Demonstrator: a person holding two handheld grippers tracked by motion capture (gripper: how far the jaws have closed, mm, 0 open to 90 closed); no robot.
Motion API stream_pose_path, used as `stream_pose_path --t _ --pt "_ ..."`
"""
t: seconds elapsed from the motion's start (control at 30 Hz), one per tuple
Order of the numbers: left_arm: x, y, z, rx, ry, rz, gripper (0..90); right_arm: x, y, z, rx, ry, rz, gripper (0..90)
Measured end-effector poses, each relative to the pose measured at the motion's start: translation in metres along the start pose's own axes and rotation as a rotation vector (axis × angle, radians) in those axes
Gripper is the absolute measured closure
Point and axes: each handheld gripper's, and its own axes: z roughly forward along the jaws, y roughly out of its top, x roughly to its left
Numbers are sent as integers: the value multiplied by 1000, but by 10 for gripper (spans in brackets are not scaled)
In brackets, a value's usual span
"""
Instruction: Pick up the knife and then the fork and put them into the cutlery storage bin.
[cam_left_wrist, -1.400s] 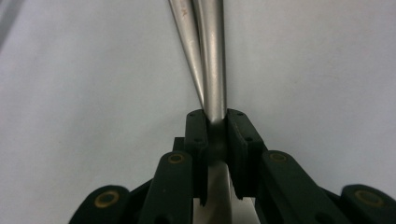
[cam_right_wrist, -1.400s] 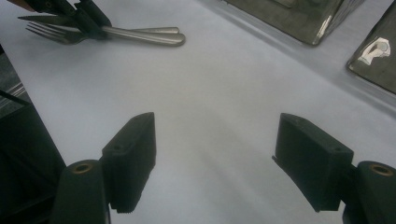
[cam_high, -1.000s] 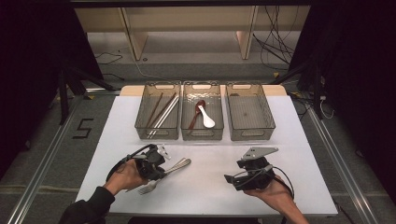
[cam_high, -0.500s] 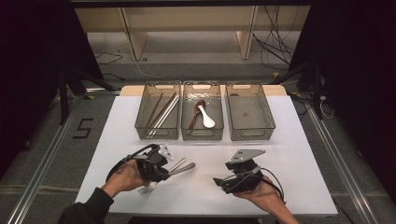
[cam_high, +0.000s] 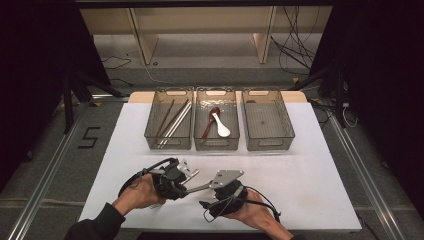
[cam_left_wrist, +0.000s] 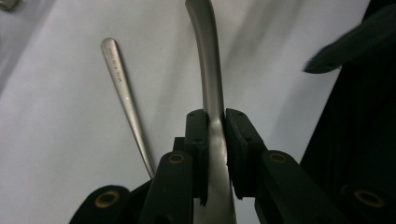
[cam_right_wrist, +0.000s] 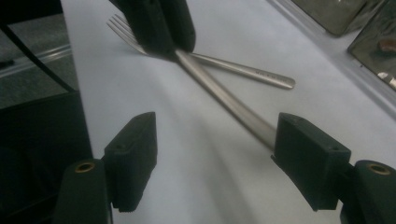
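1. My left gripper (cam_high: 186, 186) is clamping the fork (cam_left_wrist: 208, 88) near its tines (a second fork (cam_left_wrist: 126, 100) is lying beside it on the table (cam_high: 310, 165)).
2. The handle is pointing toward lower centre of the high view, into my right gripper (cam_right_wrist: 212, 154).
3. Those jaws are standing open, closing a little, the handle tip touching one pad.

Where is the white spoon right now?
In the high view, the white spoon lies in the middle bin of three, beside a dark red spoon.
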Motion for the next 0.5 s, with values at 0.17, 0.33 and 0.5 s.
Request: stream_pose_path --t 0.17,0.33,0.5 --pt "-9 5 -2 9 -36 19 794 2 3 8 -1 6 -47 351" --pt "-16 8 0 11 -40 30 794 5 2 17 13 -2 -118 442" --pt "-17 8 -1 14 -50 36 793 9 1 20 33 -4 -161 558"
